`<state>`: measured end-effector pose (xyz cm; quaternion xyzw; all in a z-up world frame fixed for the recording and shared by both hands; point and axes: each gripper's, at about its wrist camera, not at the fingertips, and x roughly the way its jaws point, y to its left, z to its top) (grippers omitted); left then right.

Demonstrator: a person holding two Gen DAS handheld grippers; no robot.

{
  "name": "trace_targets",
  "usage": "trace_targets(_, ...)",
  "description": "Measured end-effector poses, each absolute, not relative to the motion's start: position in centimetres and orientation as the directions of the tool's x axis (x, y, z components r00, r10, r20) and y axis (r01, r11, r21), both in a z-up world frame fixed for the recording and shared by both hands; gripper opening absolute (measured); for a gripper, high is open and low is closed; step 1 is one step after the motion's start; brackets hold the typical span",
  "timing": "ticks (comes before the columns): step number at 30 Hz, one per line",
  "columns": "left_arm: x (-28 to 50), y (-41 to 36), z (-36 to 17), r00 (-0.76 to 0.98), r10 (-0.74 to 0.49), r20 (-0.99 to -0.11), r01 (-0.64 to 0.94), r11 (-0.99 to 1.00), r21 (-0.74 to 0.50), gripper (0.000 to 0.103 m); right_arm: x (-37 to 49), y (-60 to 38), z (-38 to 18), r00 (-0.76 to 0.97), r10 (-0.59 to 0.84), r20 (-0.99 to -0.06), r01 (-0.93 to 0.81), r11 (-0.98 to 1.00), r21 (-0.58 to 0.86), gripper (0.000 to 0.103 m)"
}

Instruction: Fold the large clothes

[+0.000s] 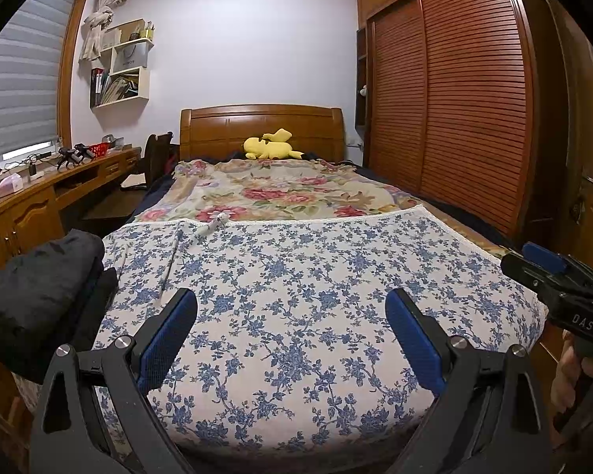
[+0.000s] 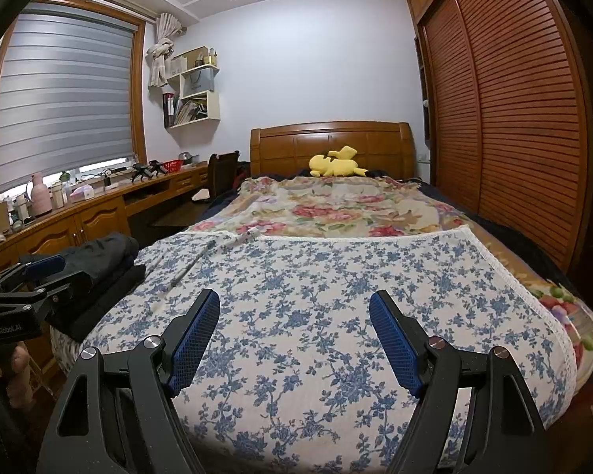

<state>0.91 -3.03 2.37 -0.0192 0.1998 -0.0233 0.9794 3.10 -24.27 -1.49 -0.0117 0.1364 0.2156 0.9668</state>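
The left tongs (image 1: 290, 308) and the right tongs (image 2: 294, 310), whose body reads "DAS", gape wide, gripping nothing, above the blue-flowered garment (image 1: 316, 276) spread flat on the bed (image 1: 470, 233). A red basket (image 2: 171, 165) sits on the counter (image 2: 99, 201); its contents cannot be told.

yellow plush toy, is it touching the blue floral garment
Apart. The right wrist view shows the yellow plush toy by the headboard, with rose-patterned blanket between it and the blue floral garment.

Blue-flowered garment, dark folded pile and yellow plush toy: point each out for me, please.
blue-flowered garment (image 1: 296, 276), left wrist view, middle of the spread cloth.
dark folded pile (image 2: 99, 260), right wrist view, top of the stack beside the garment.
yellow plush toy (image 2: 336, 164), right wrist view, its body by the headboard.
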Motion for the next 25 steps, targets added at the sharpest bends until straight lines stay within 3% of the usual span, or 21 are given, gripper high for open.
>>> trace_targets(25, 0.84, -2.88, 2.58, 0.917, -0.052, -0.394, 0.036, 0.998, -0.047, 0.096, 3.23, -24.38, -1.40, 0.868, 0.416, -0.270, -0.422, 0.906, 0.038, 0.080)
